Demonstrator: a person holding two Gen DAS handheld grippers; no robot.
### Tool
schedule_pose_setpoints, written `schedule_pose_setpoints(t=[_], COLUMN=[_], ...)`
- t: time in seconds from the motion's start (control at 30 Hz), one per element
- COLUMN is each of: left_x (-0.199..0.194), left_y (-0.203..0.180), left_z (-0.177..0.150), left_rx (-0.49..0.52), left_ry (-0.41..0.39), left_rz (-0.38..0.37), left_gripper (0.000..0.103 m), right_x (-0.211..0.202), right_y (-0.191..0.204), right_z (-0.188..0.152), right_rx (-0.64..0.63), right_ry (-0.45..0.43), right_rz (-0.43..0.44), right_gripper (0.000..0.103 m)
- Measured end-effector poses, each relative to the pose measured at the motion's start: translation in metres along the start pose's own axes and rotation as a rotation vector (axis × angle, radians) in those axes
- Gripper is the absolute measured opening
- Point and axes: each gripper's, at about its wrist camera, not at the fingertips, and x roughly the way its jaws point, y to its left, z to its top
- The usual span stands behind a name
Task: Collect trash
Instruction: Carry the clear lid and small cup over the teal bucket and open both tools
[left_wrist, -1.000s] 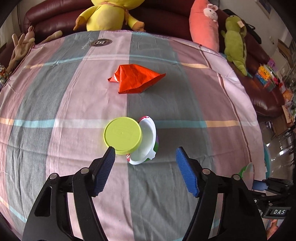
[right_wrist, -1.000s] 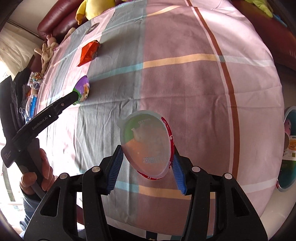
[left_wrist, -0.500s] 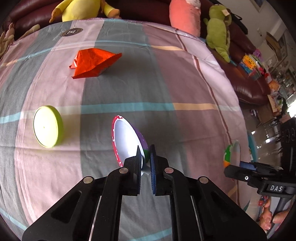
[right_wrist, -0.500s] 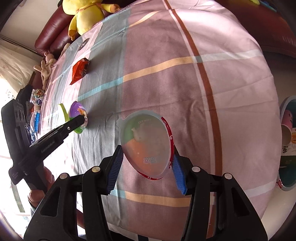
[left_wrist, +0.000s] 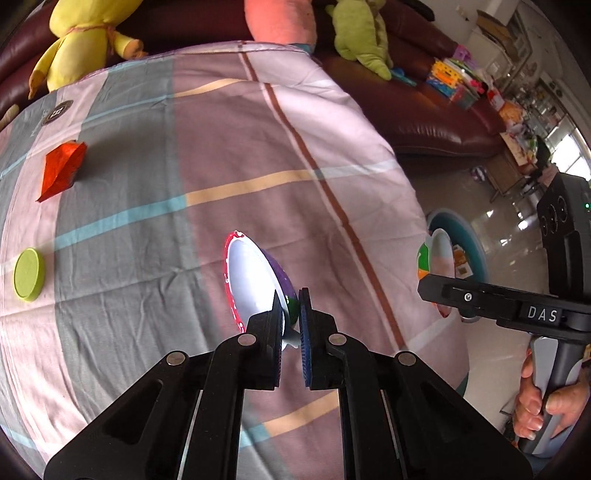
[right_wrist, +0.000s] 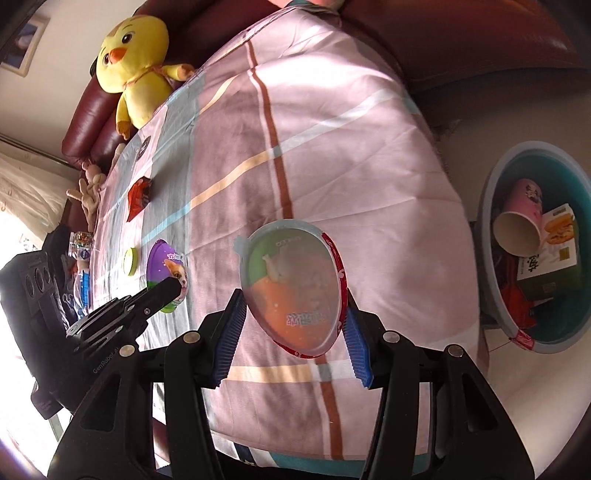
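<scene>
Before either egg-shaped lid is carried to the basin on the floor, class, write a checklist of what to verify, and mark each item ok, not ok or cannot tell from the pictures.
1. Left tongs shut on the purple lid, pinched at its rim: ok.
2. Right tongs shut on the green and orange lid, pads on both edges: ok.
3. Both lids lifted clear of the tablecloth: ok.
4. Basin in view beside the table, with room above the paper cup and box: ok.
5. Trash left on the cloth, red wrapper and green cap: not ok, not yet collected.
6. How firm the left grip is: cannot tell.
</scene>
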Motion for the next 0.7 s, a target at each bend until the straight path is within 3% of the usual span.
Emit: schedule_pose_setpoints(t=[0.27,0.5,0.7], left_x=[0.014,0.032,0.051], left_y=[-0.071,-0.143,-0.197], left_z=[0.01,0.02,0.024], left_rx=[0.103,0.209,0.287], left_ry=[0.026,0.051,0.083], left_rz=[-0.027,-0.074,-0.099], left_gripper=[0.009,0.009,0.009], right_x=[-0.047,-0.107,-0.131], right_y=[-0.063,-0.143,-0.195], right_z=[0.005,0.001,-0.01], right_rx=[0.102,0.241,0.325], right_ry=[-0.104,-0.235,-0.268], right_rz=[0.007,-0.013,-0.03], right_gripper=[0.049,0.049,0.049])
